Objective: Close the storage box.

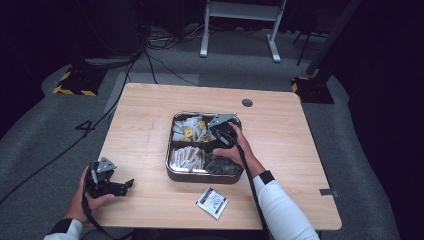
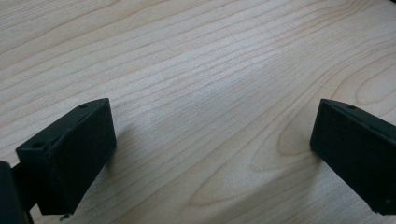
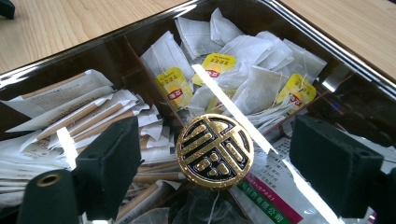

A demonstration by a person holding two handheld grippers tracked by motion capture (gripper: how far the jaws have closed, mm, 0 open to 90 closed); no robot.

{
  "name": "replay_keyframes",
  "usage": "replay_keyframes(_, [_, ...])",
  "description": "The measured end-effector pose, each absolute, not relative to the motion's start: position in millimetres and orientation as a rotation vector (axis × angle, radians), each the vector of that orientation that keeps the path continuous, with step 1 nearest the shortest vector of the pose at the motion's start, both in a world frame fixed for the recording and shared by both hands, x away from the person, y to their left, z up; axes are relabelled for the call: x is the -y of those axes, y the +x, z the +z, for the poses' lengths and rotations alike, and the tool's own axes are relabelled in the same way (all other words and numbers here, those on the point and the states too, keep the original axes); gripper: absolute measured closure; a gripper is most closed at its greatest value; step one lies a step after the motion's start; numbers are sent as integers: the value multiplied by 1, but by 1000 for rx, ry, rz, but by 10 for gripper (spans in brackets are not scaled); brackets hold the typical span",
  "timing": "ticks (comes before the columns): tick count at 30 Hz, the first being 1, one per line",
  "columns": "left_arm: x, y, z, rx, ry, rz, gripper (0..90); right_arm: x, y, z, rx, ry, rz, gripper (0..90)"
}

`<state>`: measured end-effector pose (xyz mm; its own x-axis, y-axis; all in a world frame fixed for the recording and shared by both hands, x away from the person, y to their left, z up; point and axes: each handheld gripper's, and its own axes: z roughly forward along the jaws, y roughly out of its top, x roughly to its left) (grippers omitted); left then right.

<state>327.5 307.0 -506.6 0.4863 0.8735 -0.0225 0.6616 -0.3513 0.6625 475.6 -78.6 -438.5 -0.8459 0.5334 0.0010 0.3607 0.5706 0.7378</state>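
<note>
The left gripper (image 1: 125, 184) rests on the pale wooden table (image 1: 145, 110), jaws wide apart and empty. Right of it, over the square dark divided box (image 1: 170, 172), the right gripper (image 3: 212, 154) stands wide open around the round gold knob (image 3: 215, 150) of a clear lid without pressing it. The lid looks set in place, with one white sachet (image 1: 212, 202) left on the table.

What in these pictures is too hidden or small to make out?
- Print on the packet lying on the table: too small, high view.
- Tray's right compartments: covered by the right hand, high view.
- Pouch label: cut off by the frame edge, right gripper view.
</note>
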Motion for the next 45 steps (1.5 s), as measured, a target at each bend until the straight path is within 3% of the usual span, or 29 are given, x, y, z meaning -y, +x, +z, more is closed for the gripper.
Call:
replay_keyframes(11, [-307,328,-507,-1260,2122,450,5,82,471,-431,-2590,694,1104,217])
replay_keyframes(45, [-307,327,-507,-1260,2122,451,5,139,457,-404,-2519,694,1023,247])
